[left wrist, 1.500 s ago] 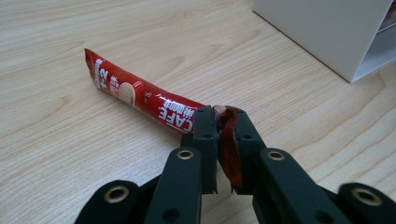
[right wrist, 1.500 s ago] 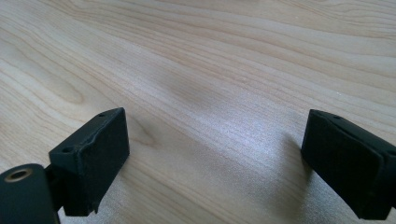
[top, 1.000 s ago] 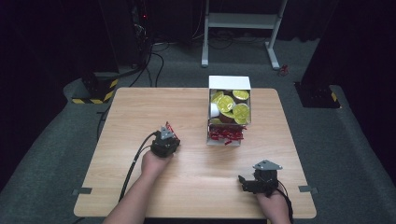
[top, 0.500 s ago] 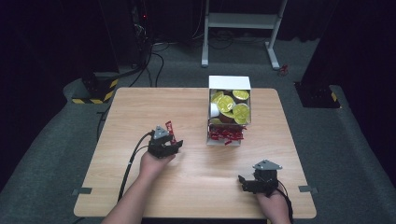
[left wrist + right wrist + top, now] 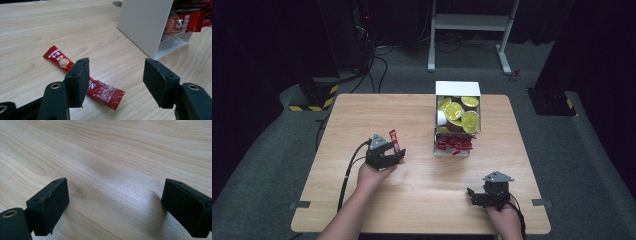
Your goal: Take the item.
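Note:
A red sachet (image 5: pixel 100 90) lies flat on the wooden table (image 5: pixel 362 115), left of a white box (image 5: pixel 457 90). My left gripper (image 5: pixel 116 75) hovers just over it, open; its left jaw covers the sachet's middle and nothing is between the pads. In the high view the sachet (image 5: pixel 393 140) pokes out beyond my left gripper (image 5: pixel 398 154). The box holds gold-lidded cups (image 5: pixel 458 111) at the back and more red sachets (image 5: pixel 454 144) at the front. My right gripper (image 5: pixel 473 193) rests open near the front right edge, over bare wood (image 5: pixel 115 202).
The box's white side wall (image 5: pixel 147 25) stands close ahead on the right in the left gripper view, with red sachets (image 5: pixel 190 17) sticking out of its open end. Cables trail from both grippers towards the front edge.
My left gripper has drawn back a little to the left and towards the person; the red sachet stays where it was. The right gripper has not moved.

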`<state>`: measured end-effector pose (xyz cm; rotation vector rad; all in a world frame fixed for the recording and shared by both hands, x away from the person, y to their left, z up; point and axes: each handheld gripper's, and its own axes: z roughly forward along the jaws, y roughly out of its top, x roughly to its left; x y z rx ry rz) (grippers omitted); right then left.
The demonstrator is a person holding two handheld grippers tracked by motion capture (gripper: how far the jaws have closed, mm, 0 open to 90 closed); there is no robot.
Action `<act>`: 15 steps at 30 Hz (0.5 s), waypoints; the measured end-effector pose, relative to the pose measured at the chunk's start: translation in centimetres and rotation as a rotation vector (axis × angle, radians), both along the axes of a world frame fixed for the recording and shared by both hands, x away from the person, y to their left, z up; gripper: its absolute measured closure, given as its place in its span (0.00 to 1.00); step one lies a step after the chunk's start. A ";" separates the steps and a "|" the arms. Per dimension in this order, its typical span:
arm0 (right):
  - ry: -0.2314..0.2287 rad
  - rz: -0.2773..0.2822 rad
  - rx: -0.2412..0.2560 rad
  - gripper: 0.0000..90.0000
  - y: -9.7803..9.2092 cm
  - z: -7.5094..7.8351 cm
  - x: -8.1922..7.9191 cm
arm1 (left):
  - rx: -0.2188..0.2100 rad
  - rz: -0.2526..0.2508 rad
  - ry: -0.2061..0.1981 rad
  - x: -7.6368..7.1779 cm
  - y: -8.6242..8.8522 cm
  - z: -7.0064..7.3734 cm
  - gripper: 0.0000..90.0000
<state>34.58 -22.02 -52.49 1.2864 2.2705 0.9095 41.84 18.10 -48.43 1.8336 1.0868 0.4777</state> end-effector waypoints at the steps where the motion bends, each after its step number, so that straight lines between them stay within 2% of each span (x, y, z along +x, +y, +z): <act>1: 0.005 -0.001 0.002 0.08 0.0 0.0 0.0 | 0.001 0.001 0.002 -0.2 0.3 0.3 0.42; 8: 0.001 0.004 0.000 0.08 0.0 0.0 0.1 | -0.006 0.019 -0.001 -1.1 1.5 1.5 0.41; 10: -0.003 0.009 -0.003 0.08 0.0 0.0 0.1 | 0.014 0.030 0.020 -1.7 2.4 1.8 0.41; 11: -0.003 0.009 -0.003 0.08 0.0 0.0 0.1 | 0.014 0.030 0.020 -1.7 2.4 1.8 0.40; 13: 0.000 0.002 -0.001 0.08 0.1 0.0 0.1 | 0.040 0.033 0.017 -2.5 3.4 2.3 0.40; 15: 0.000 0.002 0.000 0.08 0.1 0.0 0.1 | 0.032 0.034 0.021 -2.8 3.7 2.4 0.40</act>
